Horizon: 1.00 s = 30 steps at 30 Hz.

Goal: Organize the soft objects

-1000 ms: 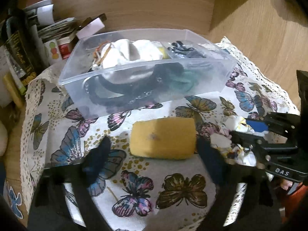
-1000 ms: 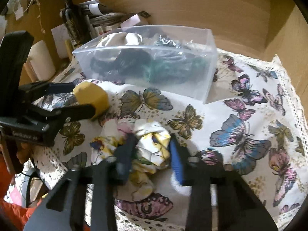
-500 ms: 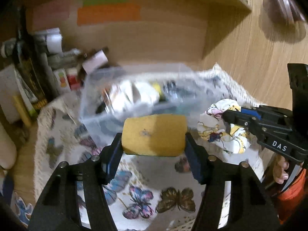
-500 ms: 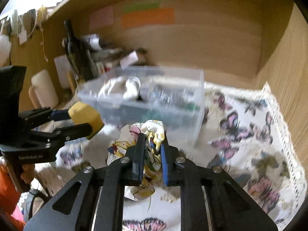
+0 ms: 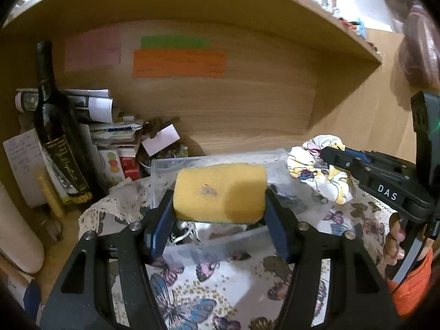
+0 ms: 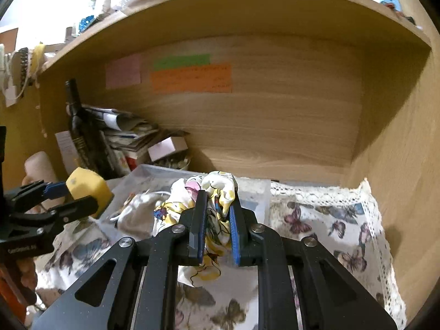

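At the left of the frame stands a dark bottle (image 5: pixel 56 134). In the centre your left claw (image 5: pixel 220 206) pinches the yellow sponge (image 5: pixel 220 191) above the clear bin (image 5: pixel 189 162). At the right your right claw (image 6: pixel 216 228) pinches the floral cloth (image 6: pixel 209 192) over the butterfly tablecloth (image 6: pixel 324 220).

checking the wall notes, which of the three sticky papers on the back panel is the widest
The orange note: it stretches well past the green strip directly above it and the squarer pink note to its left.
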Motion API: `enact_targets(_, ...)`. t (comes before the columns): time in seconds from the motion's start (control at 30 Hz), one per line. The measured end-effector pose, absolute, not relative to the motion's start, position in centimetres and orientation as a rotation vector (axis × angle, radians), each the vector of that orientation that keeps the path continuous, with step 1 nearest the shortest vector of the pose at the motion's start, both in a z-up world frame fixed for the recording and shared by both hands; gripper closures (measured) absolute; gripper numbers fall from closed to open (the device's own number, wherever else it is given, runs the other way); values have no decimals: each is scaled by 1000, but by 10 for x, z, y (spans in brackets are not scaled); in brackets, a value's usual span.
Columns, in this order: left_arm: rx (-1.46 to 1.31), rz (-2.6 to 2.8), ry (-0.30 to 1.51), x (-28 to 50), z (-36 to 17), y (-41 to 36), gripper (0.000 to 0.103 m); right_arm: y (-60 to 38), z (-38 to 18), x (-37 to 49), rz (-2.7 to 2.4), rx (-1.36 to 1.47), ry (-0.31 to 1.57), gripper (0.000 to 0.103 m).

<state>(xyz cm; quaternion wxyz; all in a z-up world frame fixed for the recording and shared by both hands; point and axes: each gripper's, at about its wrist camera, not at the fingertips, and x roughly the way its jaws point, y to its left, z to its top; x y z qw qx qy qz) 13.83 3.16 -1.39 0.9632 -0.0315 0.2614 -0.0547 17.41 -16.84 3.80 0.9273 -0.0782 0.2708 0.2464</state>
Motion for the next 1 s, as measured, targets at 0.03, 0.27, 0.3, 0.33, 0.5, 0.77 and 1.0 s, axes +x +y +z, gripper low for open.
enact_targets(0.03, -63, -108, 539, 143, -16, 32, 41, -165, 37, 177, 507, -165, 559, 90)
enact_targets(0.27, -75, -99, 649, 179, -48, 37, 41, -141, 14, 207, 507, -214, 636, 90)
enact_targets(0.3, -78, -100, 660, 182, -51, 37, 41, -138, 9, 211, 511, -217, 652, 90)
enact_targets(0.33, -80, -100, 675, 187, -57, 38, 41, -135, 4, 214, 515, -221, 668, 90)
enact_targets(0.5, -58, -99, 702, 195, -71, 37, 41, -125, -19, 222, 516, -272, 724, 88)
enact_targets(0.77, -45, -96, 706, 189, -68, 33, 30, -123, -19, 215, 491, -315, 704, 45)
enact_targets(1.0, -72, -105, 639, 165, -45, 35, 17, -134, 8, 195, 491, -282, 617, 32)
